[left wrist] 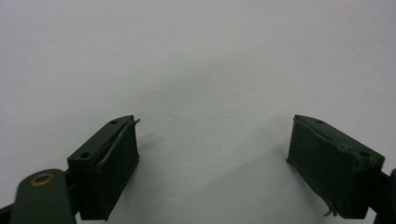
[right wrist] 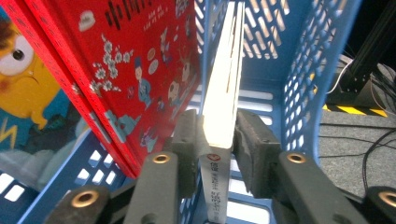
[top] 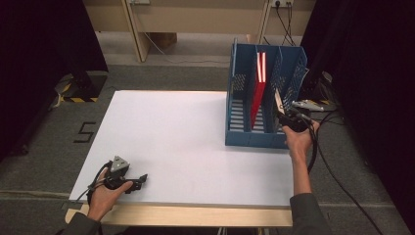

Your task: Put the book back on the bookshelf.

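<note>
At the bottom left of the high view the left gripper [top: 141, 180] lies on the white table [top: 186, 147], its jaws wide apart with nothing between them; the left gripper view confirms bare table between the pads.

Farther in, at the right of the frame, the right gripper [right wrist: 218, 135] clamps a thin white book [right wrist: 223, 93] by its spine end, both pads pressed flat on its covers. The book stands on edge in the rightmost slot of the blue file rack [top: 240, 134], at the slot's open front. The red book [top: 258, 88] leans in the middle slot beside it, behind the divider.

The step in hand looks like sliding the white book into that slot. To do it well, keep the book upright and parallel to the mesh side wall [right wrist: 308, 70], so its far corner does not catch on the divider. Push straight along the slot floor, and loosen the pads only once the book rests against a wall.
</note>
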`<act>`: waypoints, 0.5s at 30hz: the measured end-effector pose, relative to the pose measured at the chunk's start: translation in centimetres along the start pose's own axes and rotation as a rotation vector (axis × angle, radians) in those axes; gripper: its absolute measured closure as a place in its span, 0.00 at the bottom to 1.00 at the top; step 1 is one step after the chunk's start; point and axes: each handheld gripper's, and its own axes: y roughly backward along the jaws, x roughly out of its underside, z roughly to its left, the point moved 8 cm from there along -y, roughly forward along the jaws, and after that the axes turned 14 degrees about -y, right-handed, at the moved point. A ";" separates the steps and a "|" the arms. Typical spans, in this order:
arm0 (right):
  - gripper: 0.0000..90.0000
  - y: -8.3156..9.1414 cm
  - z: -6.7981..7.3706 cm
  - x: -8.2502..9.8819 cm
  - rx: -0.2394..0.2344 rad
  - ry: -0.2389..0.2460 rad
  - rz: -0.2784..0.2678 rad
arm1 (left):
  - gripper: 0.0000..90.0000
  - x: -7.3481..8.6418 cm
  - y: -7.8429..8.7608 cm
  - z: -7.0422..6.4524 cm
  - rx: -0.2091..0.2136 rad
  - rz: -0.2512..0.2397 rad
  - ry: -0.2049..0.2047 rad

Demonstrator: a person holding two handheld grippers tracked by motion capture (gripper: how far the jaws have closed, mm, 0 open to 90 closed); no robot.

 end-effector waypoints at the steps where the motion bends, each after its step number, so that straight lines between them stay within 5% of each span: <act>1: 0.79 -0.2 0.1 0.1 0.000 0.002 0.001 | 0.17 0.0 0.0 0.0 0.000 0.000 0.000; 15: 0.78 -2.2 1.0 -0.8 0.014 0.003 -0.003 | 0.16 0.0 0.0 0.0 0.001 0.002 -0.002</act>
